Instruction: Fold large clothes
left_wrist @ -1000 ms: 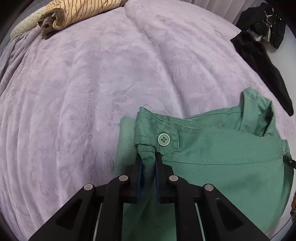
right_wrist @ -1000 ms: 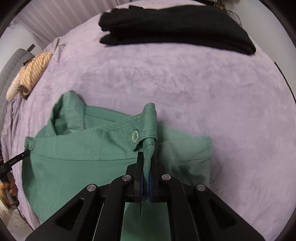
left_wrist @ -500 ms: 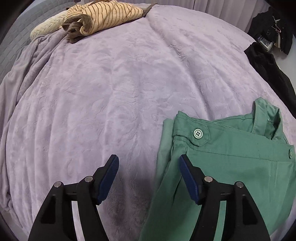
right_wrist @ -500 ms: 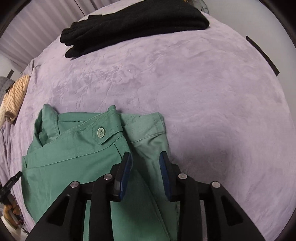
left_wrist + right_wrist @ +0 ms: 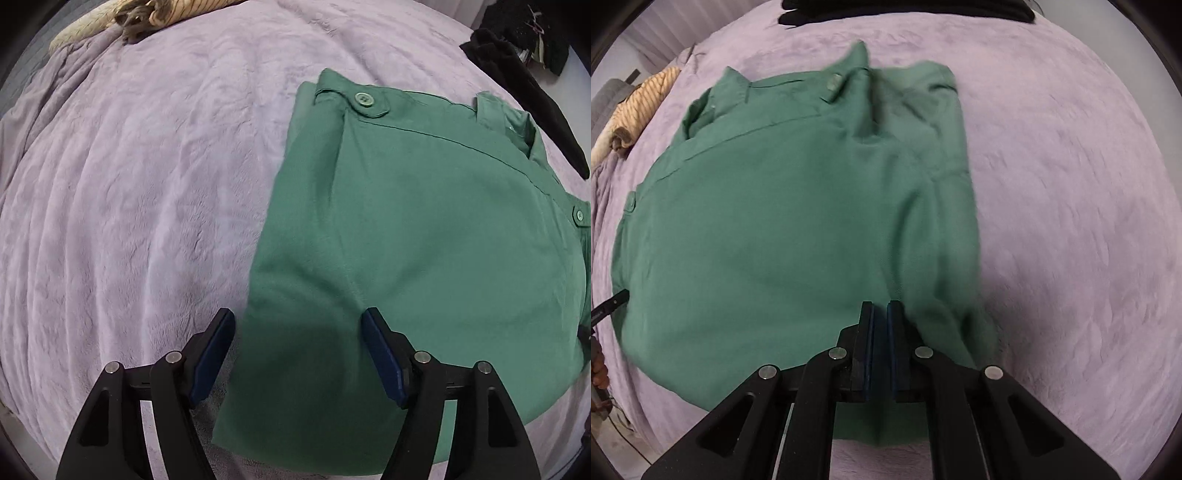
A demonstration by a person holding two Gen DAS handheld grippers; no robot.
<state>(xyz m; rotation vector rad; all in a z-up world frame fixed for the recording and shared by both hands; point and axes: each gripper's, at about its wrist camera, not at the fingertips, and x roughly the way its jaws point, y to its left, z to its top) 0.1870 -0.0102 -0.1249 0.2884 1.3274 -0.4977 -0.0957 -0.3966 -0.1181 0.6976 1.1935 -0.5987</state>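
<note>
green shirt: lying flat on the bed, filling the right half of the left wrist view and the middle of the right wrist view. collar end points to the top of both frames.
bed: covered in a purple fuzzy blanket, shirt sits right on it.
left tool: bottom centre of its frame, fingers spread wide, they've just been opening. nothing pinched. the shirt's left edge runs under the gap between the fingers but the pads aren't on it.
right tool: bottom centre of its frame, pads pressed together, they've just been closing. looks like bare pads to me, no cloth caught between them, it just hangs over the lower right part of the shirt.
done so far: both long sides look folded in, so the shirt is a tidy-ish rectangle with the buttoned tabs showing near the top. right side in the right wrist view is blurry and a bit rumpled, can't tell how neat that fold is.
left to do: my guess is at least one more fold, bottom hem up toward the collar, maybe two. so roughly halfway, give or take.
other stuff: black clothes at the top edge of the right wrist view, and a striped tan garment at upper left of the left wrist view. both well apart from the shirt.
</note>
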